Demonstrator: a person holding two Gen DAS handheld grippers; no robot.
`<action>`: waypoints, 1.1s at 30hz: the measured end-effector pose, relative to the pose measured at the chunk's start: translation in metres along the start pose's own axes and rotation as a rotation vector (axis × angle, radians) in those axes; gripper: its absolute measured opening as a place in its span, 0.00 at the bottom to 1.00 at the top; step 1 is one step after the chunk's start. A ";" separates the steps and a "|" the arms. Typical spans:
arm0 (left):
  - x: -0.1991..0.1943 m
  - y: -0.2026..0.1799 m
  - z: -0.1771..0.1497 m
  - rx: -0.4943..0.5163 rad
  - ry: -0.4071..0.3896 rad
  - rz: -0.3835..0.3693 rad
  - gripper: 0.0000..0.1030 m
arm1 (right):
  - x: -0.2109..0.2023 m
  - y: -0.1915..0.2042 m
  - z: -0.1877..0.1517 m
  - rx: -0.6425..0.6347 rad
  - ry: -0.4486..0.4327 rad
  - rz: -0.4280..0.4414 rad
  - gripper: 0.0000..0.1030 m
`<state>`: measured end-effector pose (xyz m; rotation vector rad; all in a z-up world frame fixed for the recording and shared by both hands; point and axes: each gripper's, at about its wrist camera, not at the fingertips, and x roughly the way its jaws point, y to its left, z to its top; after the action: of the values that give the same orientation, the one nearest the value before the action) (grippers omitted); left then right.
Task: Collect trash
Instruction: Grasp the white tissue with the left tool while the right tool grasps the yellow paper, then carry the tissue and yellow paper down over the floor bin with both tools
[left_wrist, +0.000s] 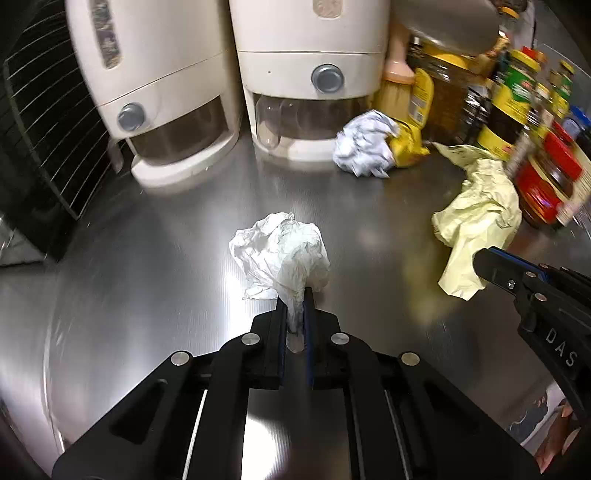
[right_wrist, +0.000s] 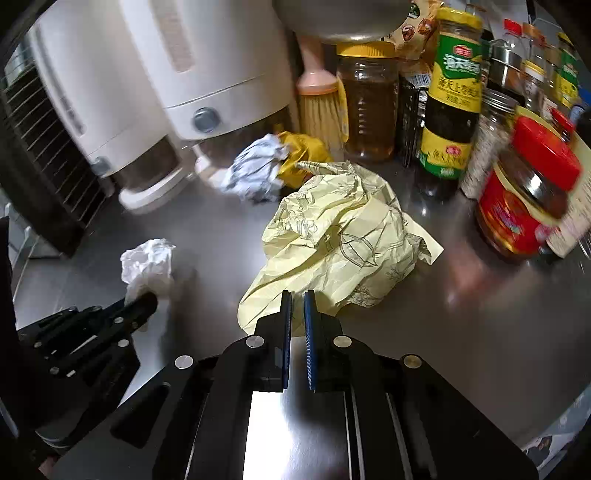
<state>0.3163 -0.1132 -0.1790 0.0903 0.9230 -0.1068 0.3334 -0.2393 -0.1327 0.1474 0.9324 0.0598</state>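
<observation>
Left tongs: your left tongs (left_wrist: 295, 299) are pinched nearly closed on a tail of the white crumpled paper (left_wrist: 280, 251), which sits on the steel worktop (left_wrist: 166, 258) towards its middle.
Left side of worktop: a black wire rack (left_wrist: 44, 140) stands at the left edge, with two cream dispensers (left_wrist: 306, 74) side by side along the back.
Back of worktop: a second white paper ball (left_wrist: 364, 144) lies just in front of the right-hand dispenser, touching a mustard-yellow wrapper (left_wrist: 408, 142). A pink-handled brush (right_wrist: 319, 99) stands behind them.
Yellow paper: the pale yellow crumpled sheet (right_wrist: 343, 236) lies right of the middle, near the jars.
Right tongs: your right tongs (right_wrist: 297, 299) show only a narrow gap between the blue pads; their tips are at the near edge of the yellow sheet, and you cannot tell whether they have hold of it.
Right edge of worktop: a red-lidded jar (right_wrist: 524, 199), a green-labelled sauce bottle (right_wrist: 452, 96) and an amber jar (right_wrist: 367, 107) crowd the back right corner.
</observation>
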 end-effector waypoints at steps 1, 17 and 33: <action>-0.006 0.000 -0.006 0.001 0.000 0.000 0.06 | -0.004 0.001 -0.006 0.000 0.000 0.005 0.08; -0.081 -0.005 -0.133 -0.050 -0.038 0.003 0.06 | -0.065 0.019 -0.120 -0.093 -0.014 0.000 0.08; -0.053 -0.012 -0.245 -0.044 0.077 -0.013 0.06 | -0.036 0.002 -0.234 -0.095 0.145 0.071 0.01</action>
<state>0.0899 -0.0916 -0.2842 0.0477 1.0027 -0.0951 0.1245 -0.2176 -0.2410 0.0892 1.0665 0.1819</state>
